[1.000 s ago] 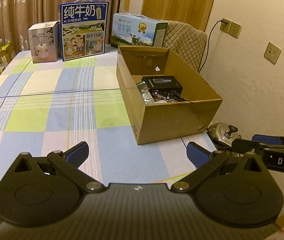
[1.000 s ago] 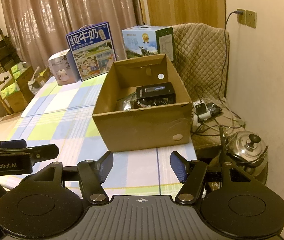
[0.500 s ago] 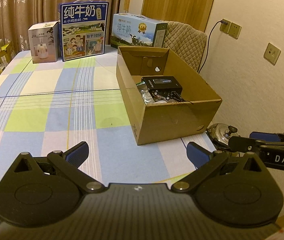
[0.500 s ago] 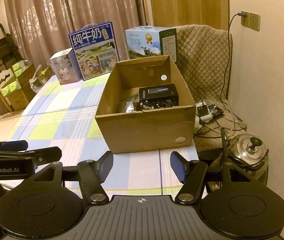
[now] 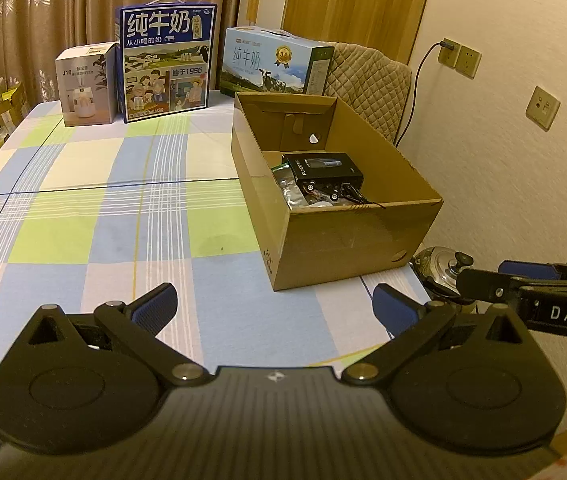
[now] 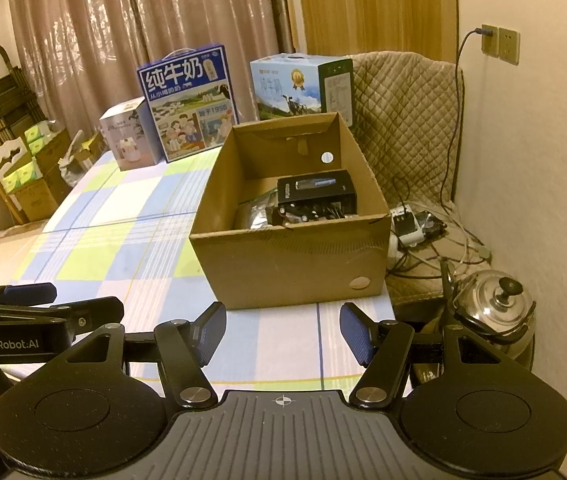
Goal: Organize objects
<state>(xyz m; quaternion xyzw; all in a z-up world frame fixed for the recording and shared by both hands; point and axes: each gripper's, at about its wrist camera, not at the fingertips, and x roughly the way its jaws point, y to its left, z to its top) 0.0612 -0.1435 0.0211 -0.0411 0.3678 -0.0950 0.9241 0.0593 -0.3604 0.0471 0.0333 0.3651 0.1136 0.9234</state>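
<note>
An open cardboard box [image 5: 347, 236] [image 6: 295, 264] stands at the right end of the checked table [image 5: 95, 216]. Inside lie a black carton [image 5: 321, 168] [image 6: 315, 190], a silver foil bag [image 5: 289, 190] [image 6: 251, 216] and some dark cabled parts. My left gripper [image 5: 275, 310] hangs open over the table's near edge, short of the box, nothing between its fingers. My right gripper [image 6: 283, 334] is open too, empty, in front of the box's near wall. Each gripper shows at the other view's edge.
At the table's far end stand a small white appliance box [image 5: 85, 86], a tall blue milk carton [image 5: 165, 60] and a lower milk carton [image 5: 273, 62]. A quilted chair [image 6: 407, 112], cables, a charger and a steel kettle [image 6: 491, 300] sit right of the table by the wall.
Both grippers have drifted slightly back and up from the box, the right view tilting a little; their jaws stay open and the box's contents have not moved.
</note>
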